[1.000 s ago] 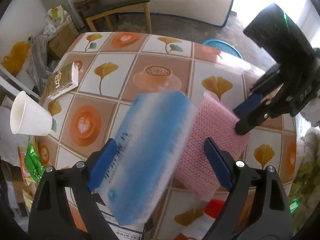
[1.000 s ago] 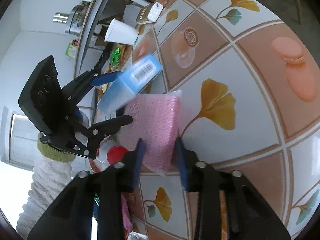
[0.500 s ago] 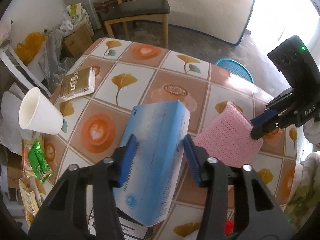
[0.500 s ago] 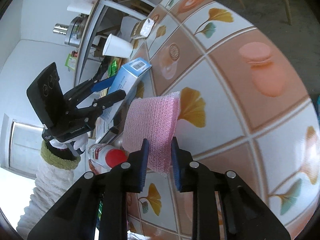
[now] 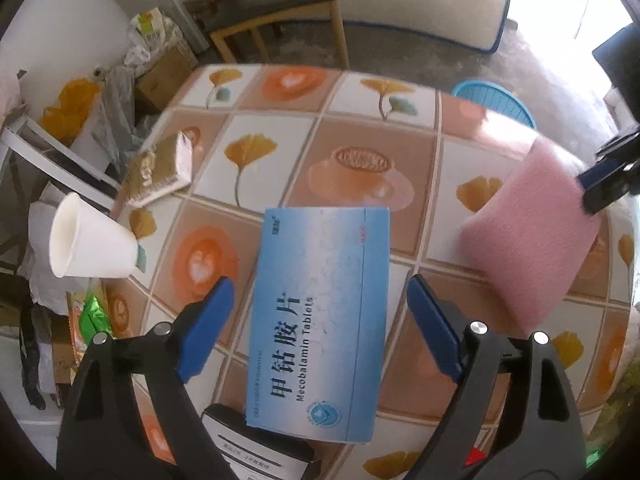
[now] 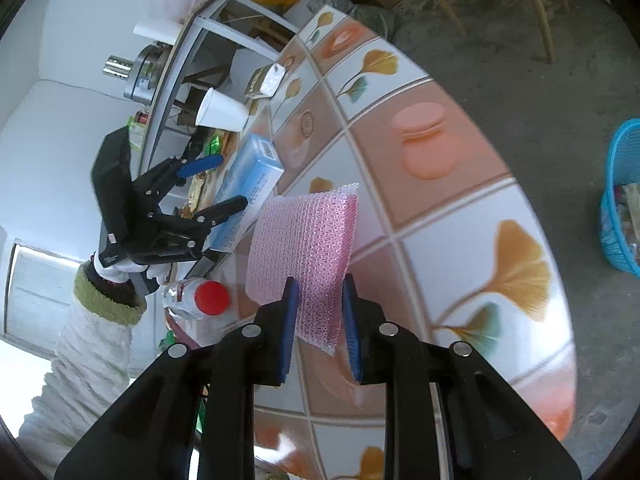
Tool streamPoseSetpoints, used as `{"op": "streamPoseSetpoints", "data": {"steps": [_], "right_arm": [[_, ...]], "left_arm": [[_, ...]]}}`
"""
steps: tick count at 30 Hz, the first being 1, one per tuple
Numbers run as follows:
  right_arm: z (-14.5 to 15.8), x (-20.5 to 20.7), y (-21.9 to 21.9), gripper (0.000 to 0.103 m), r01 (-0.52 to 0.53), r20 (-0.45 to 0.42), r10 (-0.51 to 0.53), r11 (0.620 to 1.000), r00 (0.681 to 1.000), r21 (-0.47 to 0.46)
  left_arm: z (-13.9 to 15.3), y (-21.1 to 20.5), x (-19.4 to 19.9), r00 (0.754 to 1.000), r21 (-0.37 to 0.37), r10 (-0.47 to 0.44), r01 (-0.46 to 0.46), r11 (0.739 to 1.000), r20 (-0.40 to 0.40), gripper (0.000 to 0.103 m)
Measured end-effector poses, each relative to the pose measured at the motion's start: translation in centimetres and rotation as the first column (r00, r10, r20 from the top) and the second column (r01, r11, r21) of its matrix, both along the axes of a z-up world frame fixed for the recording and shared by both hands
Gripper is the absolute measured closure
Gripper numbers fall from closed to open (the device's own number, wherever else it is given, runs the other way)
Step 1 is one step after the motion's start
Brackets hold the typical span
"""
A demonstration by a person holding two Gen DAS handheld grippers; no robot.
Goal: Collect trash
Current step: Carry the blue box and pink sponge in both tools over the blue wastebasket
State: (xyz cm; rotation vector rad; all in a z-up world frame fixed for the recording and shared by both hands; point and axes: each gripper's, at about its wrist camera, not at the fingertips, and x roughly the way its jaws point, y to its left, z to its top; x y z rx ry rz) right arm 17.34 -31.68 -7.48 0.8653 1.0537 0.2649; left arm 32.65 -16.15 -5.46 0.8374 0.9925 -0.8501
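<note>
A blue medicine box (image 5: 320,312) lies label-up on the tiled table (image 5: 360,128), its near end over a black-and-white box (image 5: 256,448). My left gripper (image 5: 316,290) straddles it with its jaws opening, and a gap shows between each pad and the box. In the right wrist view the same box (image 6: 252,184) sits between the left gripper (image 6: 228,182) fingers. My right gripper (image 6: 320,282) is shut on a pink mesh scouring pad (image 6: 308,236) and holds it above the table. That pad (image 5: 532,240) hangs at the right in the left wrist view.
A white paper cup (image 5: 88,240) lies on its side at the table's left edge, next to a brown carton (image 5: 160,172). A red-capped bottle (image 6: 204,300) stands near the left hand. A blue basket (image 6: 624,200) holding rubbish sits on the floor beyond the table. A chair (image 5: 276,12) stands behind.
The left jaws squeezed the blue box half a second ago and have spread wide again, leaving it lying flat. The right gripper carried the pink pad away to the right.
</note>
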Motion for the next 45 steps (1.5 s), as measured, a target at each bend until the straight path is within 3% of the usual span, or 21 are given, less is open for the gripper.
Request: {"op": "streamPoseSetpoints", "data": {"steps": [4, 6, 11, 14, 20, 27, 38, 45], "right_arm": [[-0.4, -0.3, -1.0, 0.076, 0.018, -0.017, -0.017, 0.999, 1.000, 0.029], [-0.8, -0.2, -1.3, 0.067, 0.025, -0.035, -0.024, 0.999, 0.999, 0.037], [-1.3, 0.3, -0.9, 0.066, 0.026, -0.041, -0.023, 0.997, 0.999, 0.067], [-1.4, 0.5, -0.7, 0.066, 0.037, -0.035, -0.034, 0.996, 0.999, 0.083], [-1.6, 0.2, -0.7, 0.076, 0.055, -0.013, -0.054, 0.996, 0.998, 0.076], [-1.3, -0.6, -1.8, 0.080, 0.079, 0.028, -0.082, 0.992, 0.996, 0.098], [-0.5, -2.6, -4.0, 0.082, 0.121, 0.090, -0.133, 0.984, 0.987, 0.131], [0.4, -5.9, -7.7, 0.082, 0.214, 0.140, -0.238, 0.962, 0.961, 0.168]], "left_arm": [[-1.1, -0.8, 0.1, 1.000, 0.053, 0.001, -0.001, 0.999, 0.002, 0.019], [-1.4, -1.1, 0.0, 1.000, 0.056, -0.005, 0.005, 0.998, 0.005, 0.019], [-1.6, -1.9, -0.4, 1.000, 0.055, -0.026, 0.025, 0.998, 0.007, 0.020], [-1.4, -2.1, -0.6, 1.000, 0.051, -0.026, 0.025, 0.998, 0.016, 0.028], [-0.2, -2.3, -0.8, 0.999, -0.004, -0.018, 0.019, 1.000, 0.034, 0.029], [2.0, -2.3, -1.1, 0.999, -0.073, 0.004, 0.000, 0.997, 0.049, 0.029], [5.5, -4.7, -2.8, 0.996, -0.147, -0.021, 0.033, 0.989, 0.083, 0.030], [7.7, -8.4, -4.2, 0.996, -0.200, -0.041, 0.056, 0.978, 0.077, 0.031]]}}
